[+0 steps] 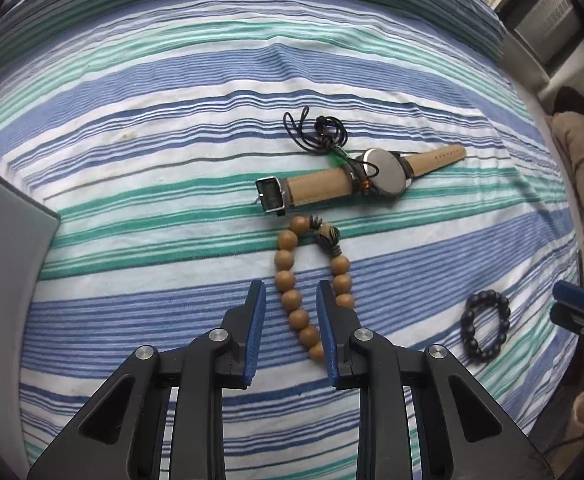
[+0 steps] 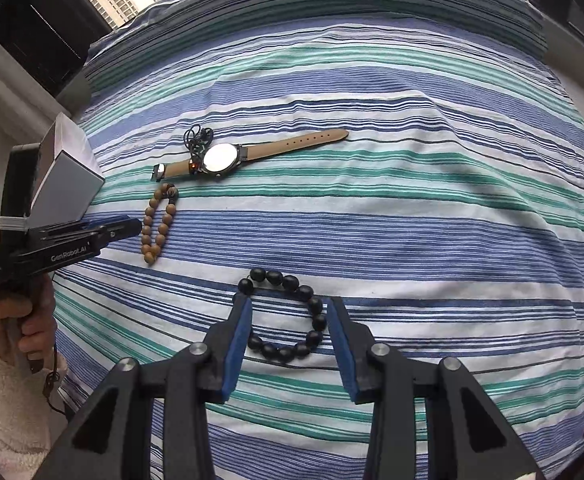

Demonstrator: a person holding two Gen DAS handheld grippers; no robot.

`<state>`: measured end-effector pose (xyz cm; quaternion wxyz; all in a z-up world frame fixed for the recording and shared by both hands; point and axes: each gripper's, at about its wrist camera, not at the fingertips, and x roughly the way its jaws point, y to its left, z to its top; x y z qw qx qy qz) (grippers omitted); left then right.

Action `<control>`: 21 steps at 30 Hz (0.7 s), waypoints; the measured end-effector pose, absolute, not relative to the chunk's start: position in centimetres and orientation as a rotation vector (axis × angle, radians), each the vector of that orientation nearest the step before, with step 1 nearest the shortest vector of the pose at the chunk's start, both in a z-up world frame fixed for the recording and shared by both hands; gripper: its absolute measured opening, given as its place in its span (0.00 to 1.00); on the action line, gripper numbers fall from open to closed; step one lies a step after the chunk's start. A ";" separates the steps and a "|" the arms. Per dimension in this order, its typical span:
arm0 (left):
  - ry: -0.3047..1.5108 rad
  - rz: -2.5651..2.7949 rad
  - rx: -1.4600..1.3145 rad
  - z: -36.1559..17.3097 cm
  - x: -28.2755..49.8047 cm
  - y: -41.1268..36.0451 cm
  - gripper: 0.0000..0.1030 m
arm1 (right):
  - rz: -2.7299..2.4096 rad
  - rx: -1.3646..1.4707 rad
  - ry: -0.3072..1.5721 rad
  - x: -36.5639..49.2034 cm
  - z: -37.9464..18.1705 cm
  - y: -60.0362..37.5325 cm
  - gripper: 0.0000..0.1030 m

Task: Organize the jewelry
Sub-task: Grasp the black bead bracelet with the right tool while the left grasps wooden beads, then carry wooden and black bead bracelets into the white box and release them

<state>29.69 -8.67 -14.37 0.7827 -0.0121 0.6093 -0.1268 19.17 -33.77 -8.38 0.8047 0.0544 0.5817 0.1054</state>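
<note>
A brown wooden bead bracelet lies stretched out on the striped bedsheet. My left gripper stands open over its near end; one strand of beads runs between the fingers, untouched by the pads. My right gripper hangs open over a black bead bracelet, one finger on each side of the ring. A tan-strapped watch lies farther back, with a black cord necklace tangled at its face. The right wrist view shows the brown bracelet, the watch and the left gripper at the left.
A grey box sits at the bed's left edge, beside the hand that holds the left gripper. The black bracelet and the right gripper's blue pad show at the left wrist view's right edge. Windows lie beyond the bed.
</note>
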 end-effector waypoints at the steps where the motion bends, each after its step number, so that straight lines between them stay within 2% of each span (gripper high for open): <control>1: 1.318 -0.263 -0.013 -14.8 29.9 -9.0 0.24 | 0.219 0.120 1.246 19.2 -8.4 -34.2 0.39; 3: 1.281 -0.245 0.027 -14.9 29.9 -9.7 0.24 | 0.205 0.133 1.249 19.4 -8.6 -34.9 0.39; 4: 1.268 -0.233 0.062 -14.9 29.7 -10.1 0.15 | 0.200 0.136 1.250 19.4 -8.8 -35.2 0.39; 5: 1.257 -0.224 0.095 -15.0 29.6 -10.4 0.09 | 0.198 0.141 1.250 19.4 -9.0 -35.4 0.39; 13: 1.244 -0.260 0.040 -13.4 26.2 -6.8 0.08 | 0.223 0.159 1.305 19.3 -11.1 -35.2 0.38; 21: 1.246 -0.231 -0.039 -12.5 23.5 -2.1 0.08 | 0.242 0.000 1.332 20.9 -14.3 -31.6 0.38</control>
